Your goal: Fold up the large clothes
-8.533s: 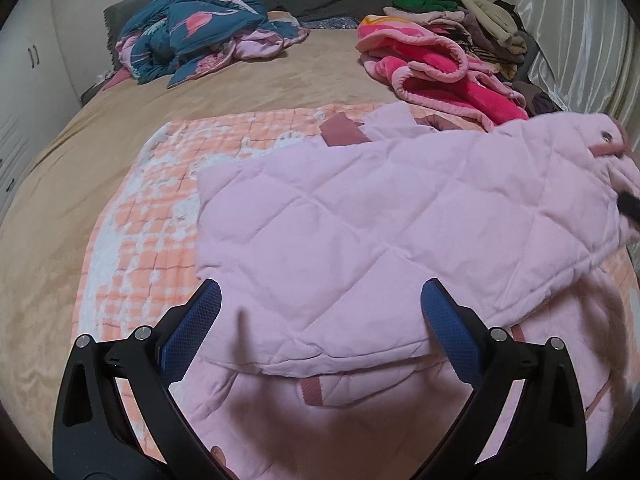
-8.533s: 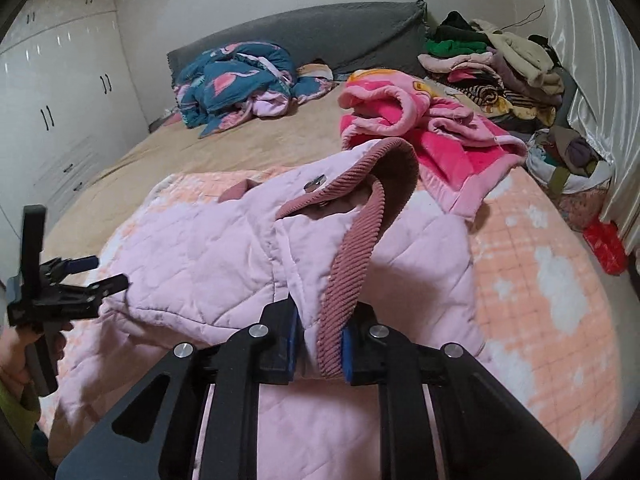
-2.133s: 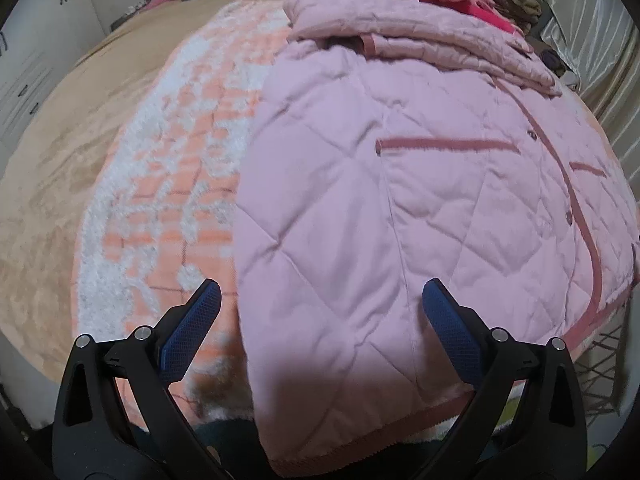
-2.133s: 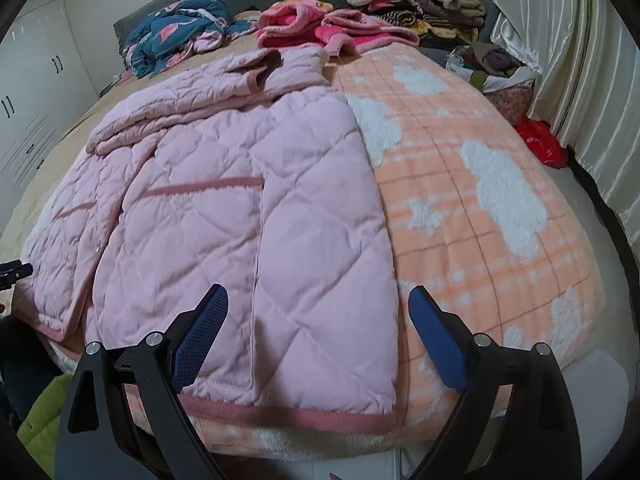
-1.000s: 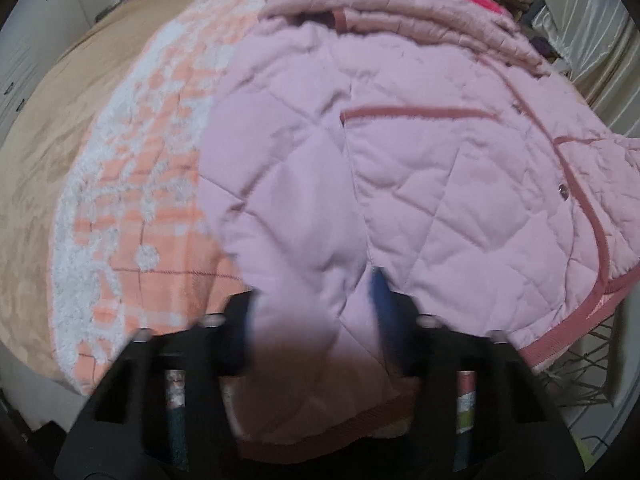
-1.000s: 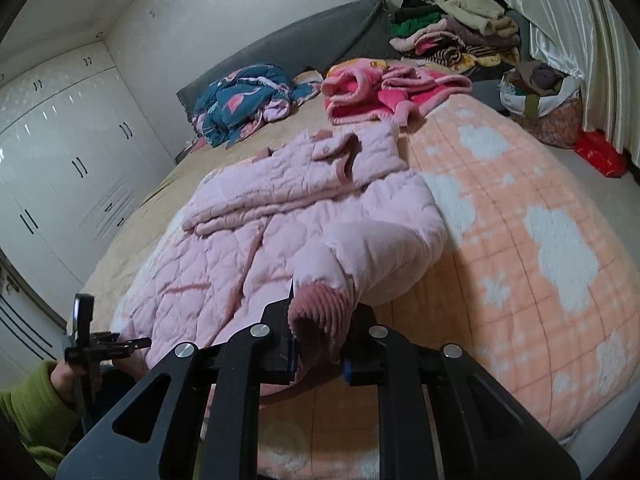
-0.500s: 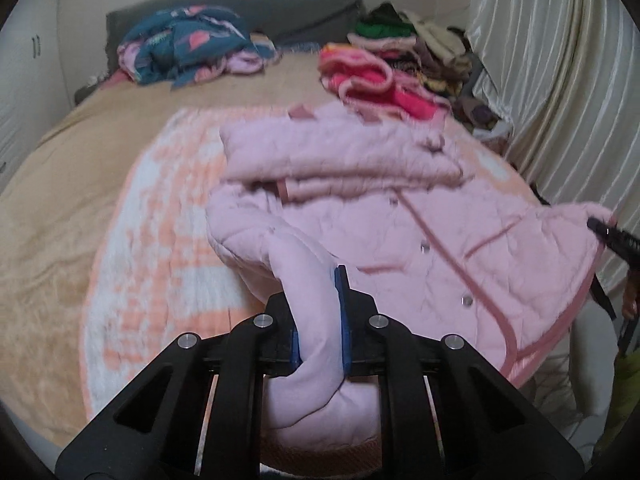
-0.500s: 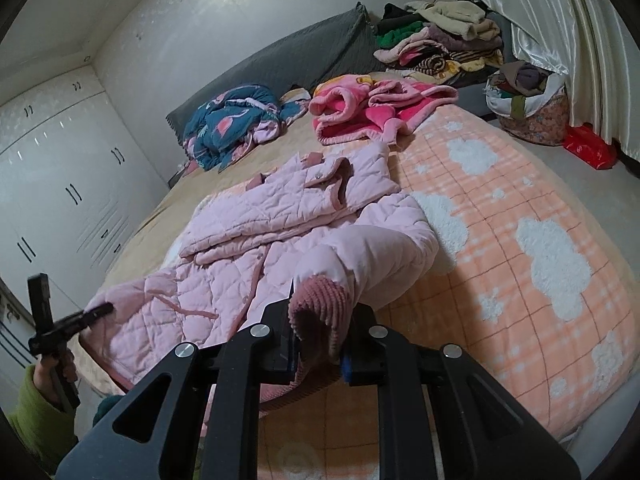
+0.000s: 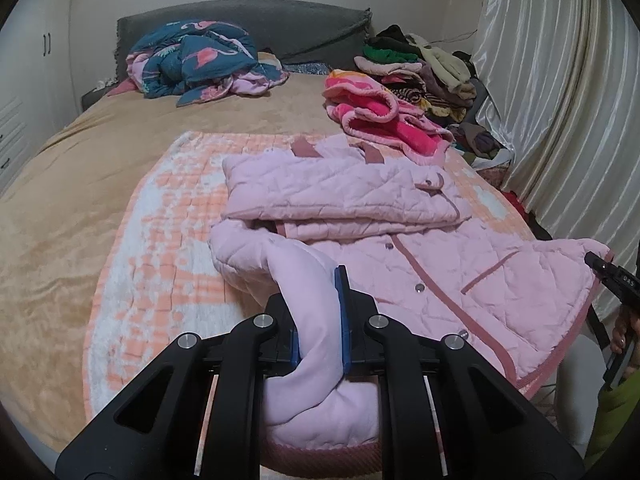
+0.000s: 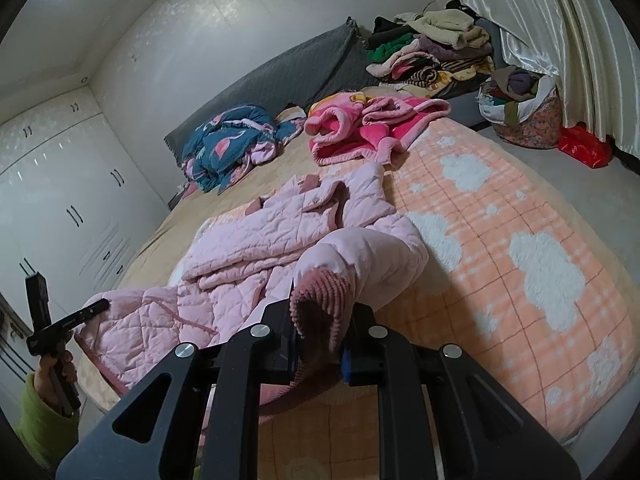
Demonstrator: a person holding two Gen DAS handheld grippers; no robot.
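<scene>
While lifted off the orange checked blanket [image 9: 132, 280] | left gripper [image 9: 319, 330] clenched on pale pink quilted coat [image 9: 400, 248] hem at six o'clock; right gripper [image 10: 320, 344] clenched on its ribbed hem corner

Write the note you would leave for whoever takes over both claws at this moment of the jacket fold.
Left claw: shut on the pink jacket's near hem corner, lining showing, lifted off the blanket.
Right claw: shut on the other hem corner at the ribbed trim, also raised.
Jacket: lies button side up on the orange checked blanket, collar toward the headboard.
Done: both sleeves are folded across the chest.
Left: probably carry the hem up toward the collar to halve the jacket, lay it flat, release and smooth. The bright pink garment beyond is still unfolded.
</scene>
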